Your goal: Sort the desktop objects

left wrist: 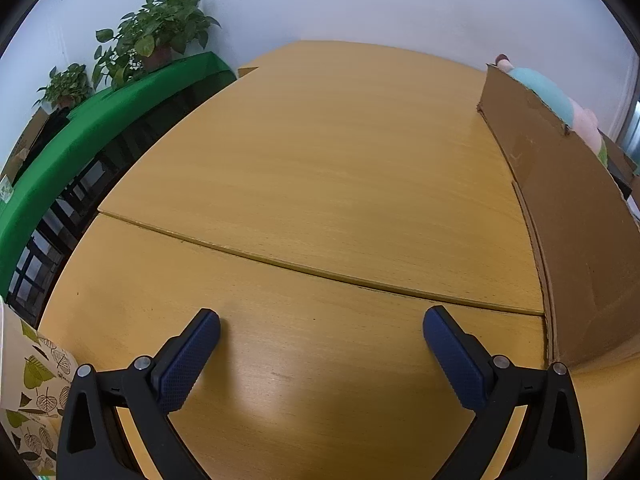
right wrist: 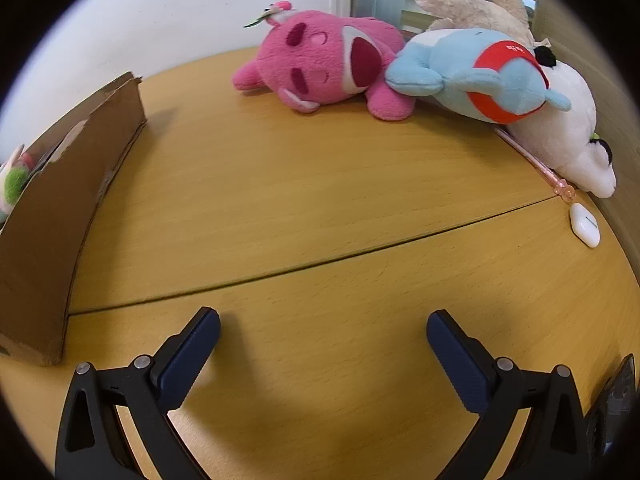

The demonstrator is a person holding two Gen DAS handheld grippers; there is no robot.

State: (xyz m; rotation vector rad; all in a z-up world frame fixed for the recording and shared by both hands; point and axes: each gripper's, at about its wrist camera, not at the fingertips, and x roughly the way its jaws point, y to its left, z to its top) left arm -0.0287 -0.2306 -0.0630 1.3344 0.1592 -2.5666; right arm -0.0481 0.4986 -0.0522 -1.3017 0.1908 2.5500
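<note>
Left gripper (left wrist: pixel 321 322) is hovering wide open and empty over the bare desk (left wrist: pixel 320 184); right gripper (right wrist: pixel 323 324) likewise. Only the right wrist view is showing the pink plush (right wrist: pixel 320 64), blue plush (right wrist: pixel 472 72) and white plush (right wrist: pixel 568 136) lying well beyond the cardboard box (right wrist: pixel 52 216). They are looking light and soft, so pinching a limb seems best.

wall (left wrist: pixel 360 4): white | desk (left wrist: pixel 320 184): wood | plants (left wrist: pixel 160 36): left
</note>
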